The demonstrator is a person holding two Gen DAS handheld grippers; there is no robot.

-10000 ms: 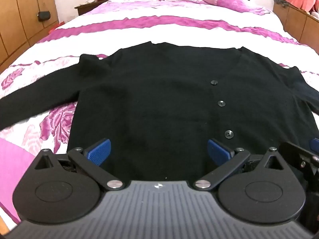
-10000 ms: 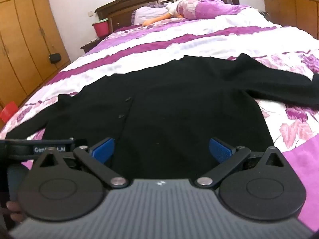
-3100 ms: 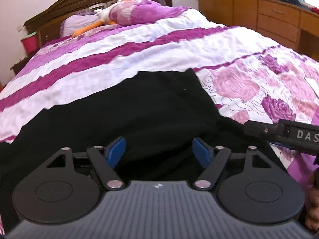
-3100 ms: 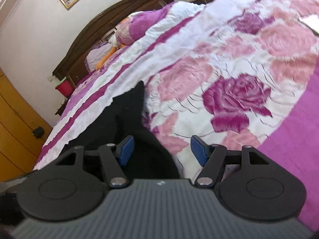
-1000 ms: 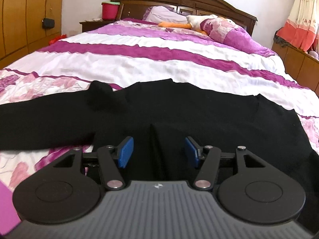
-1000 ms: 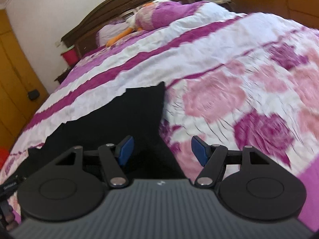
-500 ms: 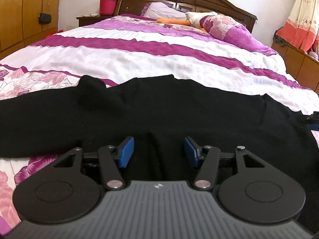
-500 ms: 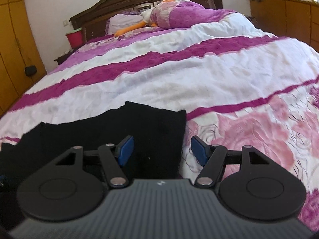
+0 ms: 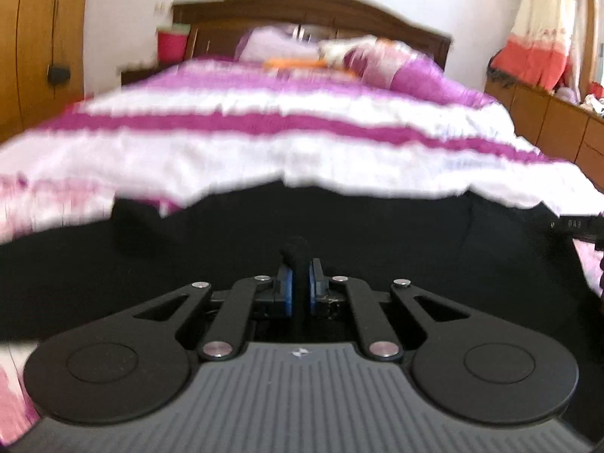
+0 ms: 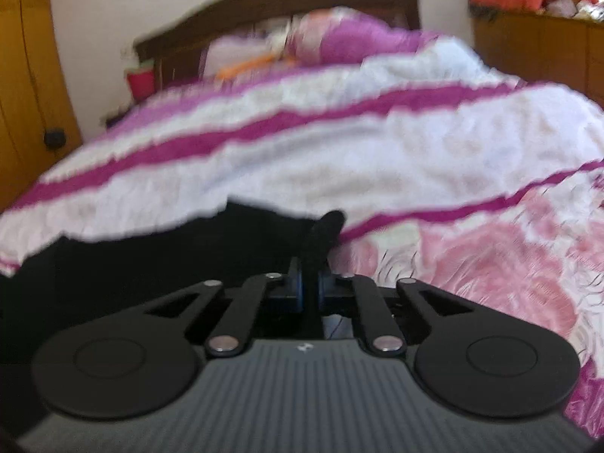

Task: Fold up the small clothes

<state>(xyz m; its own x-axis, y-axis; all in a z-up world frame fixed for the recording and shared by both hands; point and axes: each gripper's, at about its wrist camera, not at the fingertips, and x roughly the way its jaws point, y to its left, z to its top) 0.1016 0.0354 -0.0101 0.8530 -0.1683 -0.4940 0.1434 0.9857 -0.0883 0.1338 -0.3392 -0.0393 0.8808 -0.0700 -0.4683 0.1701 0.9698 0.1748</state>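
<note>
A black knitted cardigan (image 9: pixel 377 234) lies spread across the purple and white bedspread, one sleeve stretching out to the left. My left gripper (image 9: pixel 298 287) is shut on a pinched-up fold of the cardigan near its lower edge; black cloth bulges up between the blue pads. In the right wrist view the cardigan (image 10: pixel 158 260) fills the lower left, and my right gripper (image 10: pixel 309 287) is shut on its right edge, a tuft of cloth sticking up from the jaws. Part of the right gripper shows at the left wrist view's right edge. Both views are blurred.
The bedspread (image 9: pixel 302 143) runs on to pillows and a soft toy (image 9: pixel 339 53) by the dark headboard. Wooden wardrobes (image 9: pixel 41 37) stand to the left, a low wooden cabinet (image 9: pixel 547 120) to the right. A red bucket (image 9: pixel 171 43) sits beside the headboard.
Both grippers went from open to shut, each pinching black cloth. The left gripper moved in closer over the cardigan; the right one held its place at the right edge.
</note>
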